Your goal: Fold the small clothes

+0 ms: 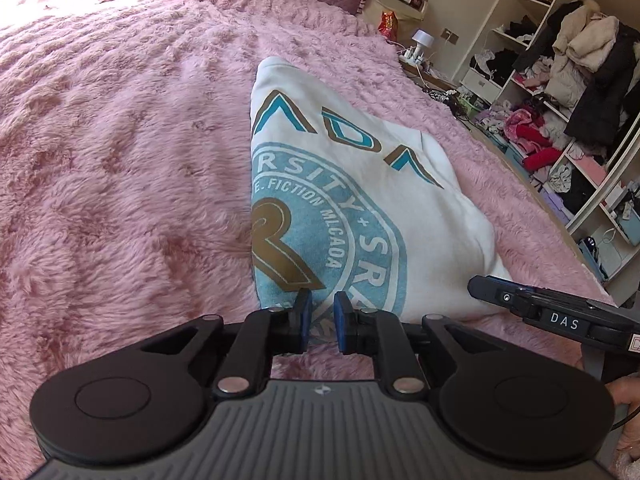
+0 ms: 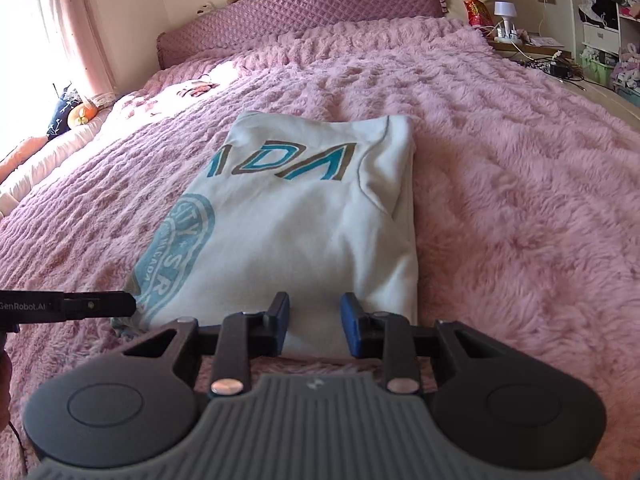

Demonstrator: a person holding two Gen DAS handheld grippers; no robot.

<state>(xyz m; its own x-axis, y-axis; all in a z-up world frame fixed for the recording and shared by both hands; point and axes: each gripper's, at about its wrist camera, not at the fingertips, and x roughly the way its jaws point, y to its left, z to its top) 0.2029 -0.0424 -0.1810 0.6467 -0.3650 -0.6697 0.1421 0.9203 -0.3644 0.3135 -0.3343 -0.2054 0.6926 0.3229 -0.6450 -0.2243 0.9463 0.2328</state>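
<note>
A white T-shirt (image 1: 352,184) with a teal and brown print lies on the pink fluffy bedspread (image 1: 120,140), its sides folded in to a long strip. My left gripper (image 1: 322,322) is open with a small gap, at the shirt's near left hem, holding nothing. My right gripper (image 2: 314,326) is open and empty at the shirt (image 2: 316,216) near its right hem. The right gripper's side shows in the left wrist view (image 1: 552,314). The left gripper's side shows in the right wrist view (image 2: 80,306).
A quilted purple headboard (image 2: 320,12) stands at the far end. A bedside table (image 2: 516,42) with a white lamp (image 2: 505,16) stands at the right. Open shelves (image 1: 560,100) full of clothes stand right of the bed. Cushions and toys (image 2: 76,114) lie at the far left.
</note>
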